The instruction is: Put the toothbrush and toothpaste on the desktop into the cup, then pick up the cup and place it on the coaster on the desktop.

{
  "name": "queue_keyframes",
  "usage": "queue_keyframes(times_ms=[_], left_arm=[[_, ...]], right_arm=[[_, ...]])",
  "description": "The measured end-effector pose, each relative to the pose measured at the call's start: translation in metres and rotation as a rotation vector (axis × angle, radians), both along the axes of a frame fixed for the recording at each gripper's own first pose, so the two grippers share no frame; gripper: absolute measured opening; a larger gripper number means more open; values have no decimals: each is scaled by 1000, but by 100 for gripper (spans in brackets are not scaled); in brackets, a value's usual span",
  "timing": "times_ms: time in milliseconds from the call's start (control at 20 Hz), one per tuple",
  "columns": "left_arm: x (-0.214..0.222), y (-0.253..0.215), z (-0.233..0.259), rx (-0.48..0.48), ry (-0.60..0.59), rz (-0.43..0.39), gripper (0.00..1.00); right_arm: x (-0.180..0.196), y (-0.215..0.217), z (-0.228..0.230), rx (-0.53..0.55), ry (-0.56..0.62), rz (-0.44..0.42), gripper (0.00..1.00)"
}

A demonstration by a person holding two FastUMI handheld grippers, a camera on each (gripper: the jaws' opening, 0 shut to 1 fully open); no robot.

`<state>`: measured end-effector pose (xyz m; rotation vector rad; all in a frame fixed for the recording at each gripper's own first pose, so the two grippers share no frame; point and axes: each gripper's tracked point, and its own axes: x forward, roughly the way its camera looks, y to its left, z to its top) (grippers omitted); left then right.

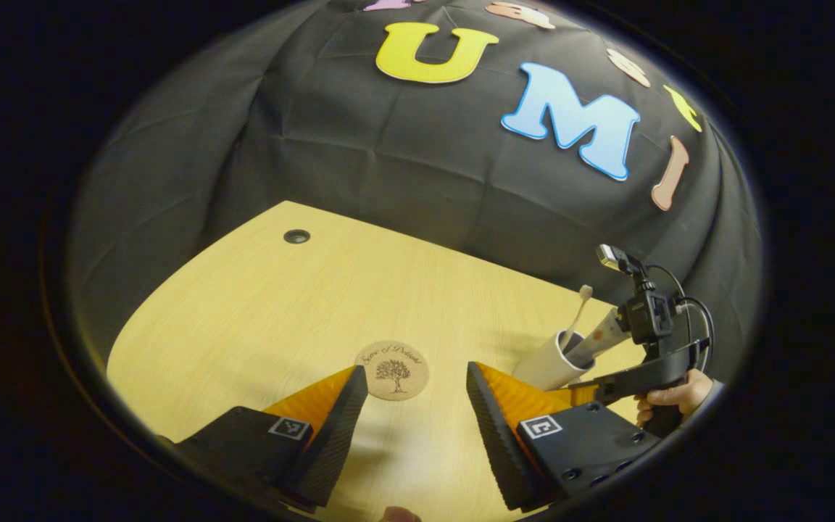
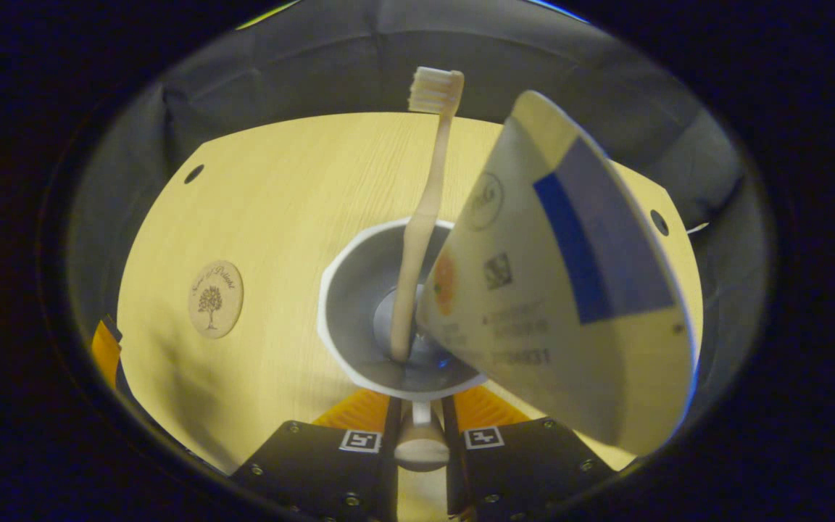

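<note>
The toothbrush [image 2: 425,217] and toothpaste tube [image 2: 555,290] stand in the cup [image 2: 349,304] on the bench [image 2: 280,196]; the coaster [image 2: 215,299] lies apart, left of the cup.

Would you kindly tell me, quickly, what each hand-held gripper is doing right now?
Left hand-held gripper: open, holding nothing, above the desk near the coaster.
Right hand-held gripper: closed on the cup handle.

The coaster [image 1: 392,370] bears a tree emblem under script too small to read.
</note>
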<state>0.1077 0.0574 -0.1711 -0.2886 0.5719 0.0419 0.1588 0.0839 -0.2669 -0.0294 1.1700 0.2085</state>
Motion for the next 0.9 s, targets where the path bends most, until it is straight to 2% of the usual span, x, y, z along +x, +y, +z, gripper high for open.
queue_keyframes(times_ms=[200,250,300,550,600,700,900], left_arm=[[-1,0,5,-1,-3,6,90],[-2,-1,6,-3,-3,9,90],[-4,0,7,-3,-4,13,89],[-21,12,8,-15,0,34,90],[-24,16,8,-13,1,39,87],[-31,23,8,-12,2,45,92],[-49,39,7,-27,16,65,87]], right_arm=[[-4,9,2,8,-8,15,26],[-4,12,4,13,-11,22,31],[-5,16,7,20,-18,26,26],[-11,40,18,41,-27,66,26],[-13,45,19,40,-29,76,26],[-16,56,22,40,-35,96,26],[-20,81,28,44,-38,127,26]])
